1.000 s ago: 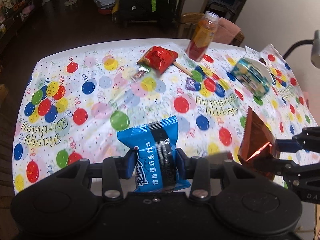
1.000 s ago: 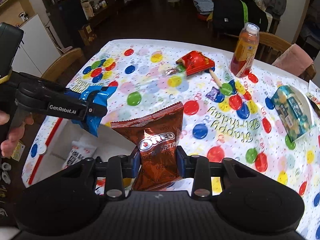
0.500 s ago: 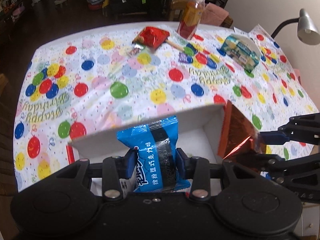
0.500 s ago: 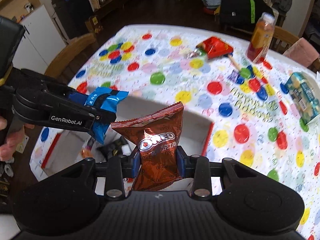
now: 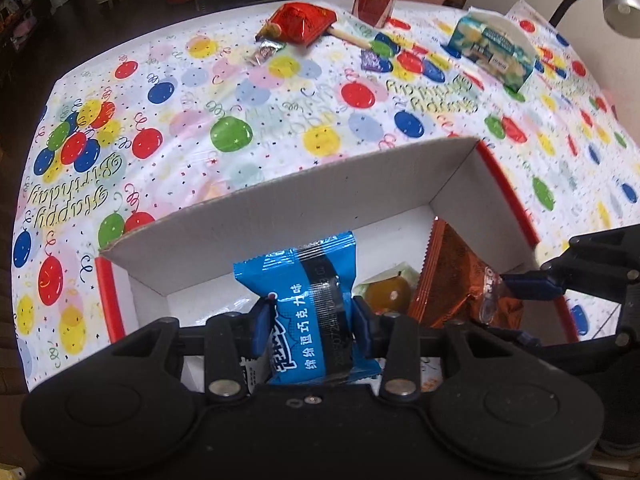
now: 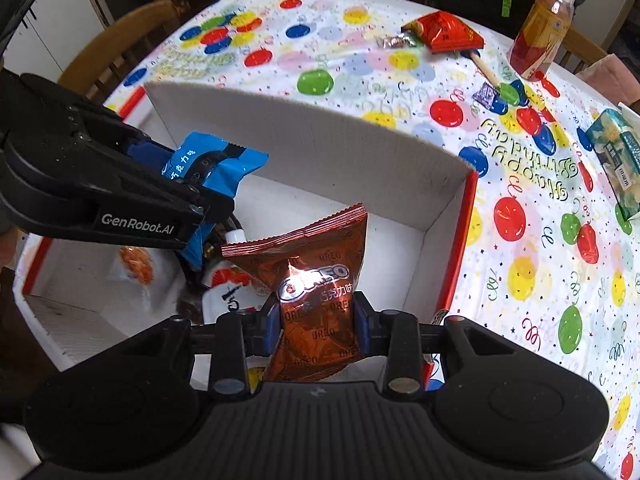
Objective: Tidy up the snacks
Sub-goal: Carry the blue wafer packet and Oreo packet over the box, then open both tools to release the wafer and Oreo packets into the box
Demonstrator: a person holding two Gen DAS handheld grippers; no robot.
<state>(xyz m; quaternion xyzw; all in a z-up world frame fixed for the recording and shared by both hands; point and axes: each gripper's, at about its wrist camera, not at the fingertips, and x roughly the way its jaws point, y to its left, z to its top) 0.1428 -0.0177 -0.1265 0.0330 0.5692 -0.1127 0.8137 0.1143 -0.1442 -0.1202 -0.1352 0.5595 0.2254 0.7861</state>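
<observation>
**Both tools holding snack packs over the box**

Blue snack pack (image 5: 308,308) clamped in left tool (image 5: 310,320), jaws closed on its lower-mid part, pack upright, top edge pointing fwd. It hangs over the white cardboard box (image 5: 280,216), not touching box floor as far as visible. Right-wrist view shows same pack (image 6: 208,168) from the side, sticking out of left tool (image 6: 200,200) above box's left half.

Brown Oreo pack (image 6: 320,292) pinched in right tool (image 6: 318,320), jaws narrow around the pack's waist, pack upright w/ logo facing cam. Also above box interior, right half. In left-wrist view the Oreo pack (image 5: 452,280) sits just right of the blue one, held by right tool (image 5: 516,284) coming in from the right edge.

Box: white inside, red trim on rim (image 6: 460,232), open top, on the tabletop (image 5: 280,120) near its front edge. Already in box: orange-fruit packet (image 5: 388,292), white pouch w/ red print (image 6: 228,288), a packet w/ orange contents (image 6: 136,264); other dark items under left tool, can't ID.

Tabletop has balloon "Happy Birthday" cloth. Far side, well apart from box: red snack bag (image 5: 300,24), small silver wrapper (image 5: 264,54) just beside it, wooden stick (image 5: 352,38), small purple wrapper (image 5: 370,60), juice bottle (image 6: 540,32), tissue pack (image 5: 492,48). Desk lamp (image 5: 616,8) at top right. Wooden chair (image 6: 116,40) left of tabletop.
</observation>
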